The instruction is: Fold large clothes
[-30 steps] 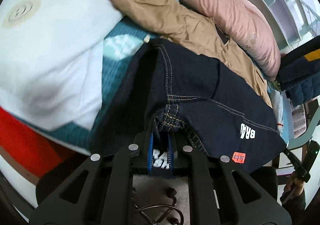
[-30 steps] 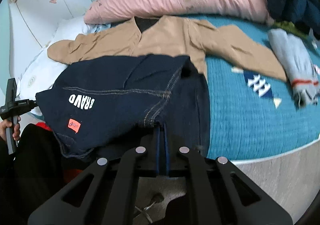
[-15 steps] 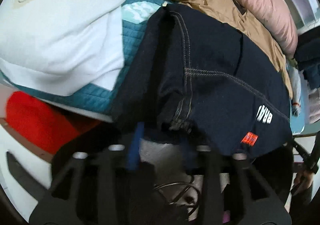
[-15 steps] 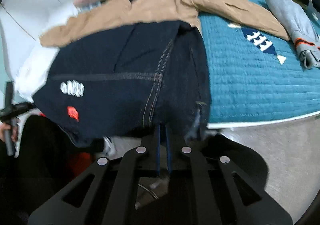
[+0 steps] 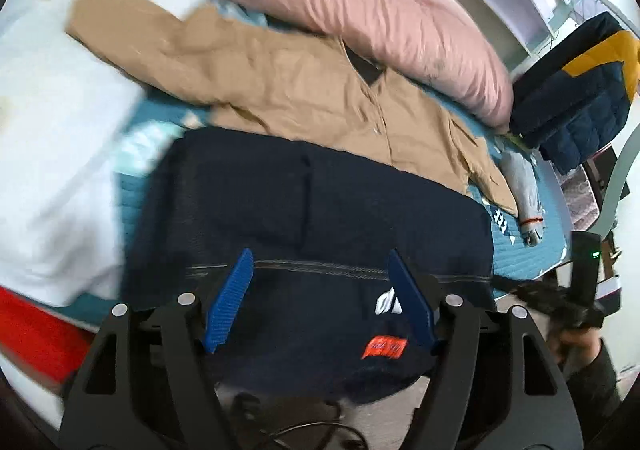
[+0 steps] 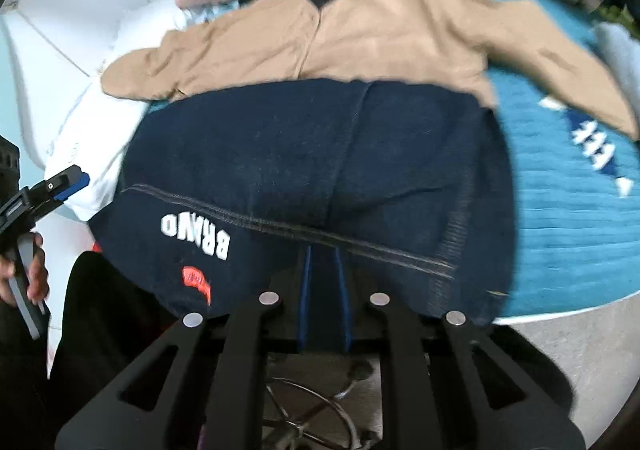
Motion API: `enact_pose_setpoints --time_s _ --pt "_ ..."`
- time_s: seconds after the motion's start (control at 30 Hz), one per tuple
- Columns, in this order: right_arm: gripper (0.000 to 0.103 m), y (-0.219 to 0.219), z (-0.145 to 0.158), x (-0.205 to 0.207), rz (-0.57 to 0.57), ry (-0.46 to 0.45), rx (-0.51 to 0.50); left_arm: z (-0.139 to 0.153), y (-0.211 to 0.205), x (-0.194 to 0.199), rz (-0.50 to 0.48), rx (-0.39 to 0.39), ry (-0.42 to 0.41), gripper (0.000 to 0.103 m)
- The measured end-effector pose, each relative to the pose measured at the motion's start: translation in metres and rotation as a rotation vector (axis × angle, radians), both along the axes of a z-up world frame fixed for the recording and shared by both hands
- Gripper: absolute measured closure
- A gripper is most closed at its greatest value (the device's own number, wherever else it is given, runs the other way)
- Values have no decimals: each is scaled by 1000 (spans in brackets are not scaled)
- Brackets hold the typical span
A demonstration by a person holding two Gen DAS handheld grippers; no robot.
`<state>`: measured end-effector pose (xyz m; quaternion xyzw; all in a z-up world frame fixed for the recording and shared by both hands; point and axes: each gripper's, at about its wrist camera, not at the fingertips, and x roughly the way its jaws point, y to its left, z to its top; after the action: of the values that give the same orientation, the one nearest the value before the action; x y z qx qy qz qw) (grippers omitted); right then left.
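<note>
A dark navy denim garment (image 5: pixel 312 209) with white lettering and an orange tag lies folded at the near edge of the teal bed; it also shows in the right wrist view (image 6: pixel 320 169). My left gripper (image 5: pixel 320 282) is open and empty, its blue fingers (image 5: pixel 230 302) spread above the garment's near edge. My right gripper (image 6: pixel 323 278) has its blue fingers close together with the garment's near hem between them. The left gripper also shows at the left of the right wrist view (image 6: pixel 68 181).
A tan jacket (image 5: pixel 280 77) lies spread behind the denim, a pink pillow (image 5: pixel 360 9) behind it. White bedding (image 5: pixel 52 153) is at the left. A small grey folded item (image 5: pixel 524 185) and a navy quilted coat (image 5: pixel 576 97) are at the right. Teal quilt (image 6: pixel 568 234).
My left gripper has opened and let go of the denim, which now lies flat. The right gripper's fingers have parted slightly but still hold the hem.
</note>
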<state>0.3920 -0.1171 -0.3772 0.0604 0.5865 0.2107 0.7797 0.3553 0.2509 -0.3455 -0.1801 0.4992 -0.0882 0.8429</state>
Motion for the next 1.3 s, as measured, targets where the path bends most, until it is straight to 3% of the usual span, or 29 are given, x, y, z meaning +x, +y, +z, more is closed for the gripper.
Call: enact_pose_setpoints --time_s 0.07,0.1,0.13,0.2,0.3,0.4,0.5,0.6,0.73,0.8,0.87,1.0,1.1,1.3 --pt "95 5 -26 5 -29 74 -71 -35 -11 13 22 101 123 32" --pt "101 4 -36 5 -26 101 -97 -55 -11 15 23 127 202 33" --pt "103 1 -49 3 -24 132 -122 -68 -9 15 24 125 228 33" --pt "103 -8 -66 -4 -31 180 -111 -81 -2 7 25 103 223 34" --pt "102 -8 -57 -4 -40 197 -127 -80 -2 4 1 93 198 34" --pt "100 11 -17 5 -35 86 -87 -81 3 9 14 54 212 33" --pt "100 51 19 24 9 -1 62 -77 5 8 29 19 188 33" --pt "100 95 29 45 51 -58 71 -70 12 3 38 -29 152 33" --pt "101 131 1 74 44 -21 -19 -53 29 -8 74 -59 100 32" --pt "103 130 -31 84 27 37 -59 -45 45 -17 122 -70 75 29" --pt "103 128 -42 89 11 36 -48 -42 65 -24 160 -88 77 28" --pt "103 121 -38 88 6 36 -21 -46 94 -29 221 -133 97 27" --pt "103 103 -31 81 -18 39 59 -60 112 -28 256 -180 150 27" --pt "98 92 -10 54 -7 10 121 -71 129 -28 306 -165 186 25"
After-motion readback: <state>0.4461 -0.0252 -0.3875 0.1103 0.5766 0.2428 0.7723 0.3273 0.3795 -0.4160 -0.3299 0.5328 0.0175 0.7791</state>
